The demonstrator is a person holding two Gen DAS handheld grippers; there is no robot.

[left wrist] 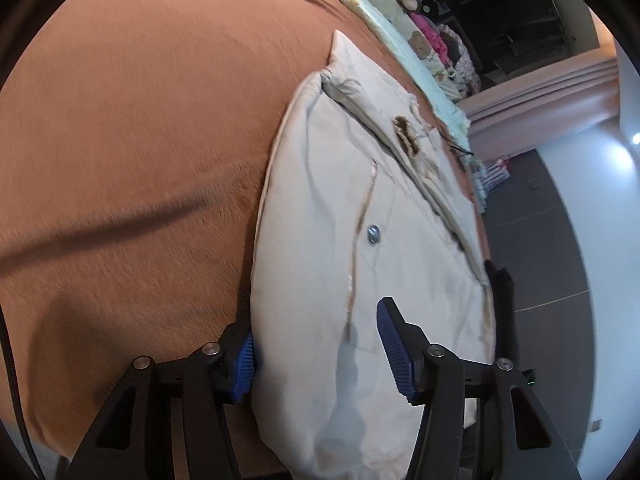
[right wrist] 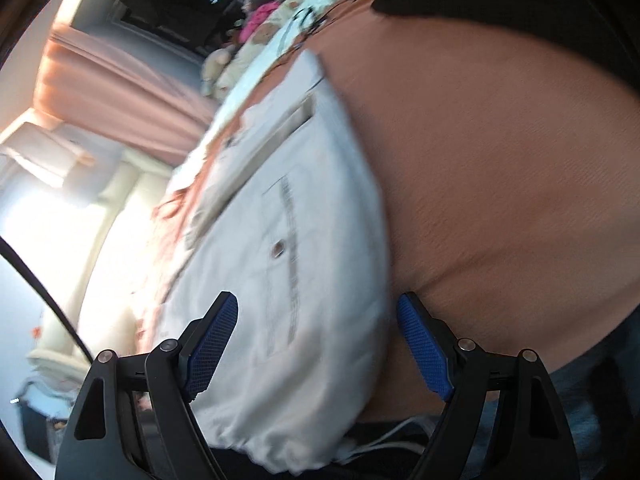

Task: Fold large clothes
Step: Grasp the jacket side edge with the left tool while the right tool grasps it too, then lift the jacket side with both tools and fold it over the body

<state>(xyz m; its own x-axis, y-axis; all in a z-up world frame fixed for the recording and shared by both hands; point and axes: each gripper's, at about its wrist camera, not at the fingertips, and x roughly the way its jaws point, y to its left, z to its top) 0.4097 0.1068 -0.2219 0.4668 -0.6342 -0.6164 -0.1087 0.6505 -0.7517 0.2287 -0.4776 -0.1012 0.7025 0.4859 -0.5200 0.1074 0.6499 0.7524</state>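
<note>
A cream-white garment [left wrist: 344,264] with a metal snap button [left wrist: 373,235] and a brown patch [left wrist: 406,134] lies folded into a long bundle on the orange-brown bedspread [left wrist: 132,152]. My left gripper [left wrist: 316,344] is open, its blue-padded fingers [left wrist: 394,344] standing either side of the bundle's near end. In the right wrist view the same garment [right wrist: 288,248] lies blurred, and my right gripper [right wrist: 316,340] is open around its near end, the fingers [right wrist: 424,348] apart from the cloth.
The bedspread [right wrist: 500,168] runs wide beside the garment. Stuffed toys and pink clothes [left wrist: 424,36] pile at the bed's far end. Pink curtains [right wrist: 104,80] and a grey tiled floor [left wrist: 532,240] lie beyond the bed's edge.
</note>
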